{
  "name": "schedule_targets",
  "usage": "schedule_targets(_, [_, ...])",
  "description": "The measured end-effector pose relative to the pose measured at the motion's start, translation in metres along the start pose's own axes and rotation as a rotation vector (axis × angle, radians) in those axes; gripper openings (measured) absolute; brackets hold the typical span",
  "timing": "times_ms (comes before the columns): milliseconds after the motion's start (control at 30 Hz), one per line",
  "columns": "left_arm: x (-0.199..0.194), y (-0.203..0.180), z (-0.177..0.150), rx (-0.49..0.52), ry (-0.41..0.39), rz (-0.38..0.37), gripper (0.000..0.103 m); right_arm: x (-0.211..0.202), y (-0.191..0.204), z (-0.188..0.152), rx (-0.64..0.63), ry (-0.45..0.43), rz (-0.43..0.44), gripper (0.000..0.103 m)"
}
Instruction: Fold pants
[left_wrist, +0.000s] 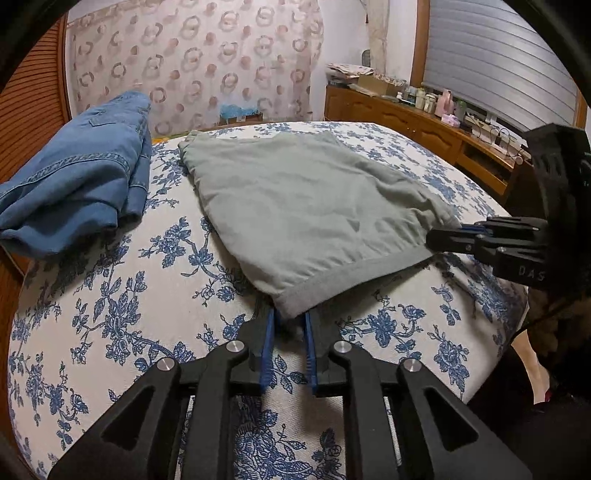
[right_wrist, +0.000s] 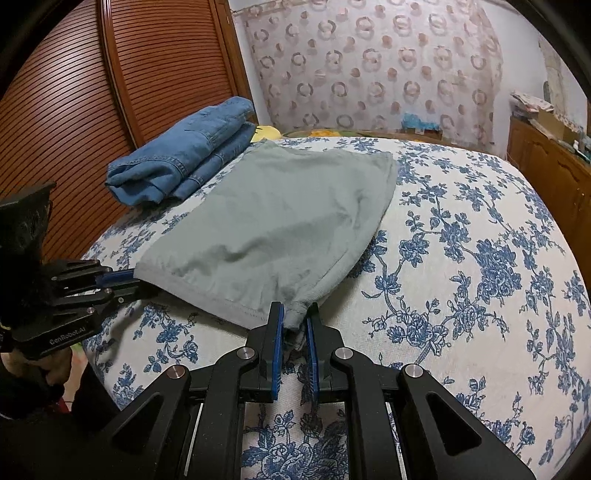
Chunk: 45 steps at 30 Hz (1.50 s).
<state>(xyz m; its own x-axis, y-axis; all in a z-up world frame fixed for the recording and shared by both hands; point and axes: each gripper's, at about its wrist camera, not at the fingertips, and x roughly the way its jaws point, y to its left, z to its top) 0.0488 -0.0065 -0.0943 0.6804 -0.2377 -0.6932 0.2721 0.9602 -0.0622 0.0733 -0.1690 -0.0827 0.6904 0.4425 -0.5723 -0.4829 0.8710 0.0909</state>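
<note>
Grey-green pants (left_wrist: 295, 206) lie folded flat on the bed; they also show in the right wrist view (right_wrist: 280, 218). My left gripper (left_wrist: 289, 317) is shut on the near left corner of the banded edge. My right gripper (right_wrist: 295, 321) is shut on the near right corner of the same edge. The right gripper shows in the left wrist view (left_wrist: 454, 236) at the pants' right corner. The left gripper shows in the right wrist view (right_wrist: 122, 280) at the pants' left corner. Both corners sit low, just above the bed.
The bed has a white cover with blue flowers (left_wrist: 110, 314). Folded blue jeans (left_wrist: 81, 177) lie at the far left, beside the pants (right_wrist: 184, 155). A wooden slatted door (right_wrist: 74, 92) stands left. A cluttered wooden sideboard (left_wrist: 424, 118) runs along the right.
</note>
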Motion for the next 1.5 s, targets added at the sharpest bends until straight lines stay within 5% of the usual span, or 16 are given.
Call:
schedule_targets(533, [-0.027, -0.004, 0.006, 0.002, -0.078, -0.049, 0.011, -0.008, -0.001, 0.0, 0.018, -0.019, 0.016, 0.011])
schedule_targets(1000, [-0.101, -0.018, 0.024, 0.054, -0.229, -0.101, 0.011, -0.073, 0.006, 0.008, 0.001, -0.15, 0.089, 0.011])
schedule_targets(1500, [-0.141, -0.027, 0.028, 0.103, -0.304, -0.104, 0.011, -0.123, 0.018, 0.006, -0.047, -0.248, 0.118, 0.011])
